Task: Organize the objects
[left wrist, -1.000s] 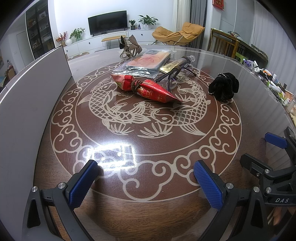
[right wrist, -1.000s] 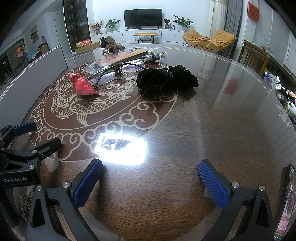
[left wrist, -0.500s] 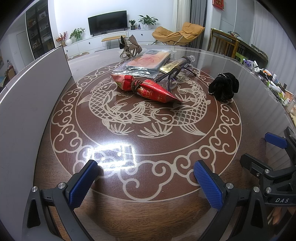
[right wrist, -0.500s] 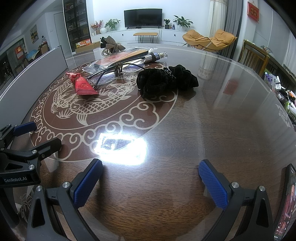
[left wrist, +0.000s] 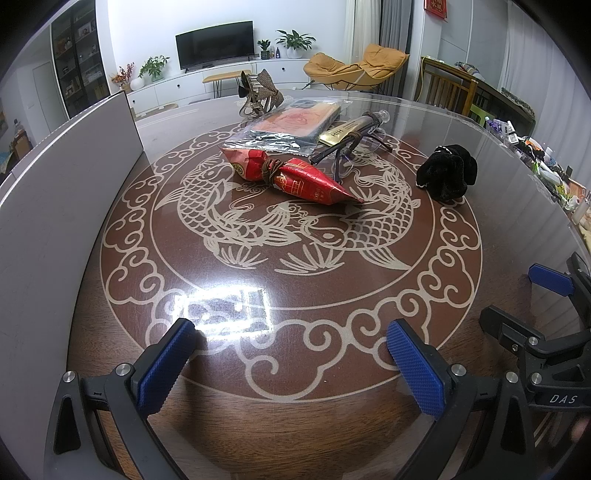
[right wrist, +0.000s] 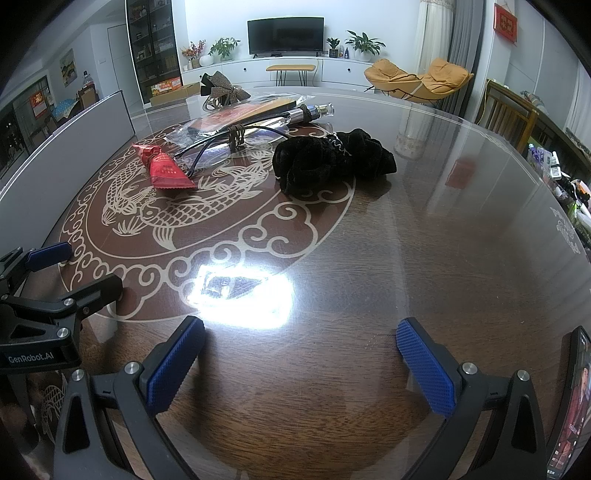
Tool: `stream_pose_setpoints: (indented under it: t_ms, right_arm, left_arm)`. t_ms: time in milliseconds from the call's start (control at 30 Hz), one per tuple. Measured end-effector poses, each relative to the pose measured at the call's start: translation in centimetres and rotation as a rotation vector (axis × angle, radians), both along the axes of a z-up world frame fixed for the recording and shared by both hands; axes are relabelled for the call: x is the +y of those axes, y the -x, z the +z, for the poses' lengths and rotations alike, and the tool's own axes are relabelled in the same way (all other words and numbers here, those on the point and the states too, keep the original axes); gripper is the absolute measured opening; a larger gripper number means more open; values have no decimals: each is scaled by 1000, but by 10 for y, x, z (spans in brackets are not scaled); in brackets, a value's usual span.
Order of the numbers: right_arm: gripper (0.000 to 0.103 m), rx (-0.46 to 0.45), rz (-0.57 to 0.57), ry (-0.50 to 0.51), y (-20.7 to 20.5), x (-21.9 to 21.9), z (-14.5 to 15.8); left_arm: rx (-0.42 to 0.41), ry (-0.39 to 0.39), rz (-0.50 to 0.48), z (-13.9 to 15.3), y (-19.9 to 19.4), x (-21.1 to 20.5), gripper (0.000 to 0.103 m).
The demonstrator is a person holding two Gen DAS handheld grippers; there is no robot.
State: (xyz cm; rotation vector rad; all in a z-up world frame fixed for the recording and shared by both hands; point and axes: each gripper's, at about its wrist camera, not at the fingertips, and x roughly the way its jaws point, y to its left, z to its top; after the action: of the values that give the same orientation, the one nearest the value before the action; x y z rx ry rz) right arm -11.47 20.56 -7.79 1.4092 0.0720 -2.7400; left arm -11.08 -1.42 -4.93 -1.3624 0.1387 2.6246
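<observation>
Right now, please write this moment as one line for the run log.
phase: before first pick | left gripper: open, empty | right gripper: open, empty | red packet, black cloth: untouched on table

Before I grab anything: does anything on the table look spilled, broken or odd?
Nothing spilled or broken. The items just lie jumbled: glasses rest partly on the plastic bag, beside the red packet; the black scrunchie sits apart. Both grippers' jaws are open.

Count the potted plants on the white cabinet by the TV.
4. One plant and flowers stand left of the TV; a small plant and a bigger one stand right of it. More may be hidden.
</observation>
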Motion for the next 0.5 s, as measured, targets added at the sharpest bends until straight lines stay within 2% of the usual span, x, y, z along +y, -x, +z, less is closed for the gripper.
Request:
stream_pose_setpoints:
  t_ms: [500]
  right_arm:
    - [103,0,-1,0,0,0,0]
  left_arm:
    - [0,0,-1,0,0,0,103]
